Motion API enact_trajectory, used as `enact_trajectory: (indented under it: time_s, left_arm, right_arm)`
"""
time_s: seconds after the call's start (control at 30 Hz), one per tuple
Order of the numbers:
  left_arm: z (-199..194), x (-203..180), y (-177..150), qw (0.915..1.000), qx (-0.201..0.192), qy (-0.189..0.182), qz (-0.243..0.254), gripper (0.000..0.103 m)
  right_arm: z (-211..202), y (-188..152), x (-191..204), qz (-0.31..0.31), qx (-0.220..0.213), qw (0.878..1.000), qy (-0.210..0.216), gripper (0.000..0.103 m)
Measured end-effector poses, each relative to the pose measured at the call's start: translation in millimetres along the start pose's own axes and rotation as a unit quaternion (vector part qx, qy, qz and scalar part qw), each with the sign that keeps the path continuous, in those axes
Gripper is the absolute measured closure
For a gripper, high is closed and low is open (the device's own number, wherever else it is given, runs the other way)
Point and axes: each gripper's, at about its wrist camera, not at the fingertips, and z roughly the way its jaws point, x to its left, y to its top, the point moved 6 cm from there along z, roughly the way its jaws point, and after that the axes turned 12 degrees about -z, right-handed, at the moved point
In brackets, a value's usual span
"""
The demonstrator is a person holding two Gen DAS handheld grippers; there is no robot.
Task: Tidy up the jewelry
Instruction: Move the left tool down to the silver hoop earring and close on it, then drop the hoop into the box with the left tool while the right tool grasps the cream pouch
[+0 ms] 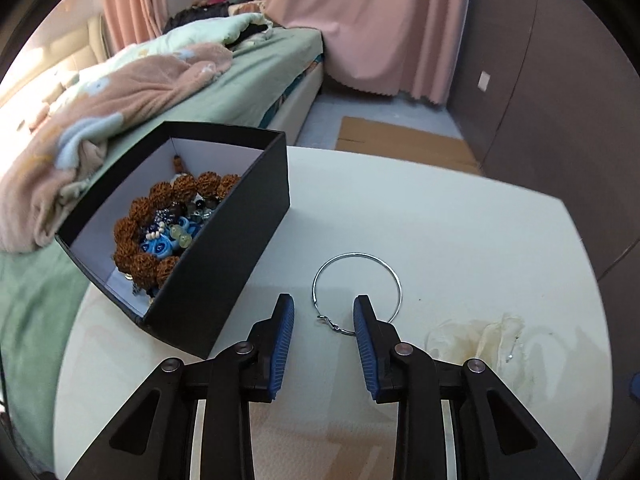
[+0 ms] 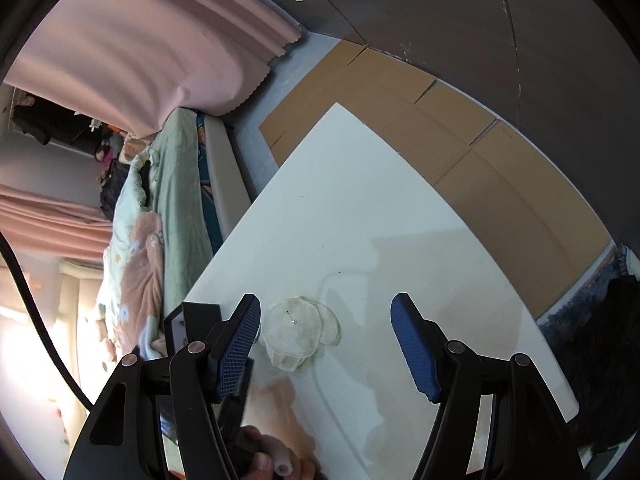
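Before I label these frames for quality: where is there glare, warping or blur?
Left wrist view: sunlight blows out the far-left bedding; fisheye bows the white table edge; hoop earring and black box stay sharp. Right wrist view: washed-out glare at lower left; scene tilted; the hand at the bottom is soft.

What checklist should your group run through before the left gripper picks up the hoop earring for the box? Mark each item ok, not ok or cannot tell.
1. Hoop earring lies flat on the table, apart from the box: ok.
2. Left gripper lines up with the hoop's clasp end: ok.
3. Pads pressing on the hoop: not ok; the jaws stand open, with the wire passing under one finger.
4. Box open with room on top: ok; beads fill only its bottom.
5. Right gripper clear of the hoop: ok; open over the pale discs.
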Motion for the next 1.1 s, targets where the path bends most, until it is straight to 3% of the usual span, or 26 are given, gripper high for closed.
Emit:
enact_trajectory:
  time_s: [0.17, 0.27, 0.43, 0.5, 0.63, 0.8, 1.1]
  left_arm:
    - [3, 0, 2, 0.9999, 0.012, 0.006, 0.008, 0.071]
    - [2, -5, -1, 0.9988, 0.02, -0.019, 0.04, 0.088]
    - [0, -5, -4, 0.9956, 0.022, -0.054, 0.073, 0.093]
    - [-2, -6, -7, 0.9938, 0.028, -0.06, 0.089, 0.1]
    - [-6, -5, -12, 0.9891, 0.042, -0.084, 0.113, 0.101]
    - [-10, 10, -13, 0.985, 0.08, -0.117, 0.099, 0.103]
    - [-33, 25, -1, 0.9804, 0.096, -0.16, 0.064, 0.103]
  right_arm:
    - [3, -2, 1, -0.003, 0.004, 1.0, -0.002, 0.035]
    - [4, -2, 3, -0.006, 0.005, 1.0, -0.003, 0.035]
    - [9, -6, 8, -0.01, 0.011, 1.0, -0.003, 0.035]
    - [9, -8, 10, -0.012, 0.012, 1.0, -0.004, 0.035]
    - [9, -13, 11, -0.018, 0.013, 1.0, -0.007, 0.035]
    - [8, -17, 10, -0.024, 0.015, 1.0, -0.014, 0.035]
    - [26, -29, 25, -0.067, 0.045, 0.996, -0.032, 0.035]
